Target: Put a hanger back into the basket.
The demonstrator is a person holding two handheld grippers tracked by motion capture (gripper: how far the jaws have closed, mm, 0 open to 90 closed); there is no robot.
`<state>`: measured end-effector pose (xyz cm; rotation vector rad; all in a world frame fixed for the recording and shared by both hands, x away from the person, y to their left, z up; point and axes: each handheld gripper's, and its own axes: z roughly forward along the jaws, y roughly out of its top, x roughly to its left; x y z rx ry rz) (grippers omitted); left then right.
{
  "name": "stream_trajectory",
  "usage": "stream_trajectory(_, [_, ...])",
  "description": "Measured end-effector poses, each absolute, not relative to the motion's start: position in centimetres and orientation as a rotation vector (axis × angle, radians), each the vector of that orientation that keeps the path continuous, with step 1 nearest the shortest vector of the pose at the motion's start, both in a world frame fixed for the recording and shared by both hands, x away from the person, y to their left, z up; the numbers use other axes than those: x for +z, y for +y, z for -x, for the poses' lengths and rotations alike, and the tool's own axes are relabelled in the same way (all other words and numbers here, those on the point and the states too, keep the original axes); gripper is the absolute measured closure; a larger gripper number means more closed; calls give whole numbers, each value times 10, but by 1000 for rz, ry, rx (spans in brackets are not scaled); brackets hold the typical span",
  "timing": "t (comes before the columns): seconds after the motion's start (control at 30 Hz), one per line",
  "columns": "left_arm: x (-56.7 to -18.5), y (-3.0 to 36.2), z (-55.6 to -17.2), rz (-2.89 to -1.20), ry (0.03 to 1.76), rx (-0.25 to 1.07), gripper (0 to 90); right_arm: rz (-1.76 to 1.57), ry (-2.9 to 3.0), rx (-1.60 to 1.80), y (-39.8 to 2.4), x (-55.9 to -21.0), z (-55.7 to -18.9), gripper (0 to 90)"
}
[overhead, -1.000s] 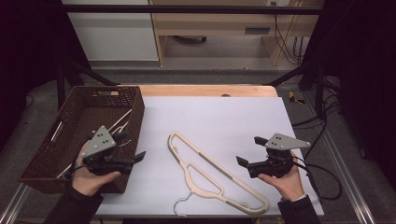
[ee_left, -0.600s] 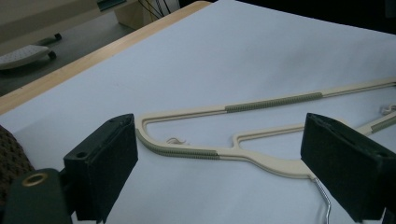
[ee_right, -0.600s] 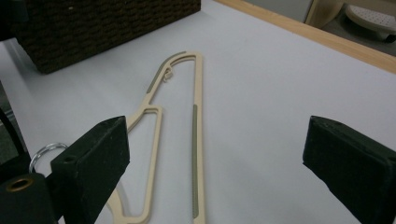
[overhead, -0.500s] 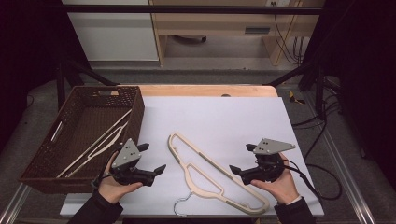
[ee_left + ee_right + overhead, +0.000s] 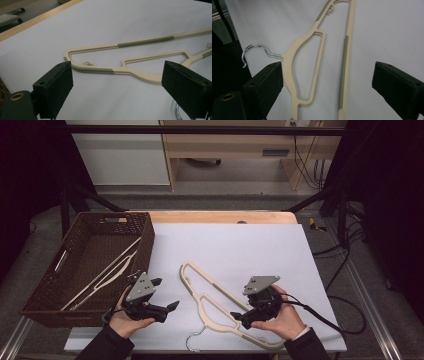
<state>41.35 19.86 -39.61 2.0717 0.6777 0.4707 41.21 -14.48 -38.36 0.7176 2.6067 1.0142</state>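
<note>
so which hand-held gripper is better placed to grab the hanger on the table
Right. The right hand-held gripper sits open over the cream plastic hanger, its frame between the jaws; the left hand-held gripper is open beside it.

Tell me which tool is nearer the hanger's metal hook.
Right. The right tool hovers over the hanger's neck, just beside the metal hook. The left tool is open farther off, toward the basket side, facing the hanger's far shoulder.
</note>
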Motion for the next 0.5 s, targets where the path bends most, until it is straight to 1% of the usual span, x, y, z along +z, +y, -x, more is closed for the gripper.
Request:
stream_trajectory(0.2, [-398, 197, -414, -2089, 665, 459, 99, -642, 2719, 913, -120, -387, -411, 128])
stream_trajectory(0.43, [-400, 198, -415, -2107, 668, 462, 99, -560, 2862, 730, -97, -404, -413, 188])
stream_trajectory(0.5, [-400, 198, -415, -2112, 667, 459, 100, -539, 2894, 677, -90, -409, -413, 219])
